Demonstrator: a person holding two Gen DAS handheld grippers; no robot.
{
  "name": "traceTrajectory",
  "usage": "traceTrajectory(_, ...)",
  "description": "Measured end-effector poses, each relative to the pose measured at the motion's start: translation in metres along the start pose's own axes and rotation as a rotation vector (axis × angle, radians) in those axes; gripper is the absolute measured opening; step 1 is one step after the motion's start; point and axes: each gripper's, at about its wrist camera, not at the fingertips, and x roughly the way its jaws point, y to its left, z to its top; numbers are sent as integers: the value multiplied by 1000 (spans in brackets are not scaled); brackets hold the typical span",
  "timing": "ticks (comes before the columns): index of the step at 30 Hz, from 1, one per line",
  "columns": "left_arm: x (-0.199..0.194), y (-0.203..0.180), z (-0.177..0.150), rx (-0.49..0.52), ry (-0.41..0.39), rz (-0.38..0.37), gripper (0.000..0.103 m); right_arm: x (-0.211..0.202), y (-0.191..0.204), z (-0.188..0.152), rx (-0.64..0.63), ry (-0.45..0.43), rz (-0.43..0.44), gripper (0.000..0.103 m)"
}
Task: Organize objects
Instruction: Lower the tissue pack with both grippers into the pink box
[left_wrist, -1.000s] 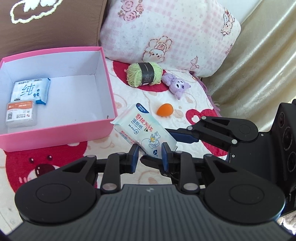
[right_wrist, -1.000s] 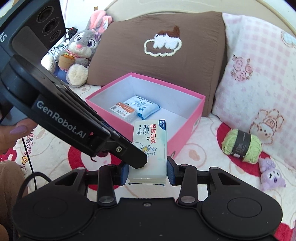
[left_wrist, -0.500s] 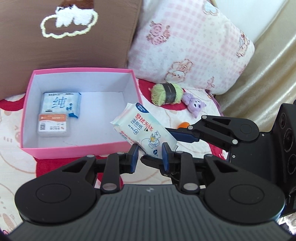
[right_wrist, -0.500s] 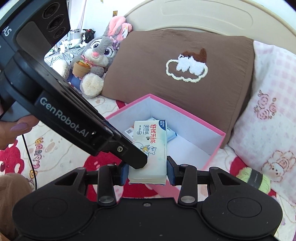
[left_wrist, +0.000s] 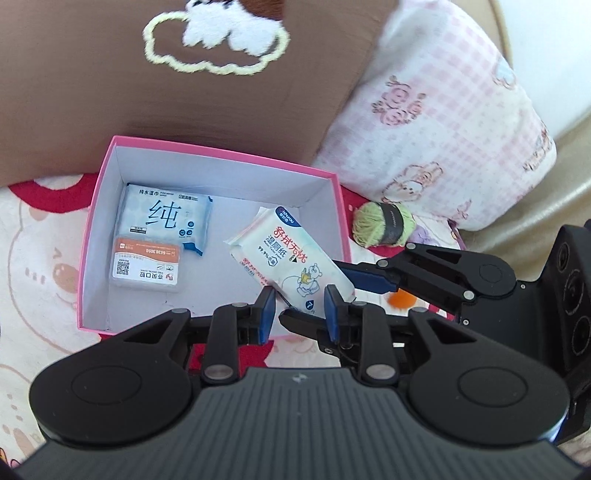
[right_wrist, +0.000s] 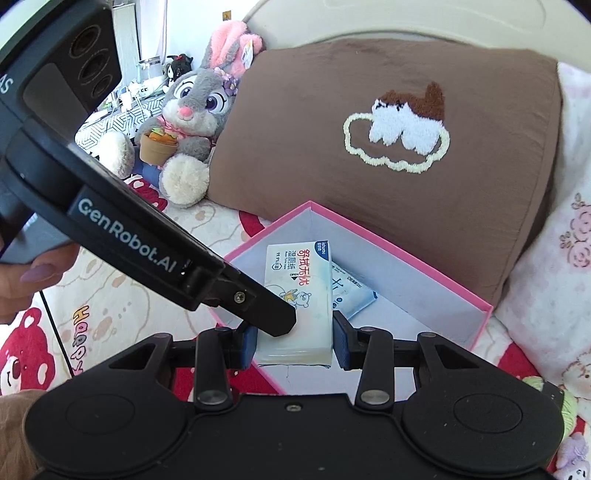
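Note:
A white wet-wipes pack (left_wrist: 288, 254) with red lettering hangs over the open pink box (left_wrist: 341, 221), gripped from two sides. My right gripper (right_wrist: 293, 343) is shut on the near end of the wipes pack (right_wrist: 299, 291), pads on both long edges. My left gripper (left_wrist: 299, 310) pinches the pack's lower corner across its thickness and its jaws are opening; one of its fingers (right_wrist: 258, 306) lies on the pack's printed face. Inside the box lie a blue wipes pack (left_wrist: 166, 218) and a small orange-and-white box (left_wrist: 146, 264).
A green yarn ball (left_wrist: 384, 225) and an orange egg-shaped sponge (left_wrist: 400, 299) lie right of the box. A brown pillow (right_wrist: 369, 147) and a pink checked pillow (left_wrist: 443, 122) stand behind it. A grey bunny plush (right_wrist: 195, 110) sits far left. A hand (right_wrist: 33, 273) holds the left gripper.
Both grippers have carried the wipes pack from beside the box's right wall to above its inside. The yarn ball and toys have slid to the right edge of the left wrist view.

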Motion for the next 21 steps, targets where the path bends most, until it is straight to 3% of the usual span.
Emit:
traceTrajectory(10,53,42,13,-95,64,-3,33,61,-21,4,-28,112,34,46)
traceTrajectory(21,107,75,14,-124,99,-3,37,116,-32,-6,-81,201,37,45)
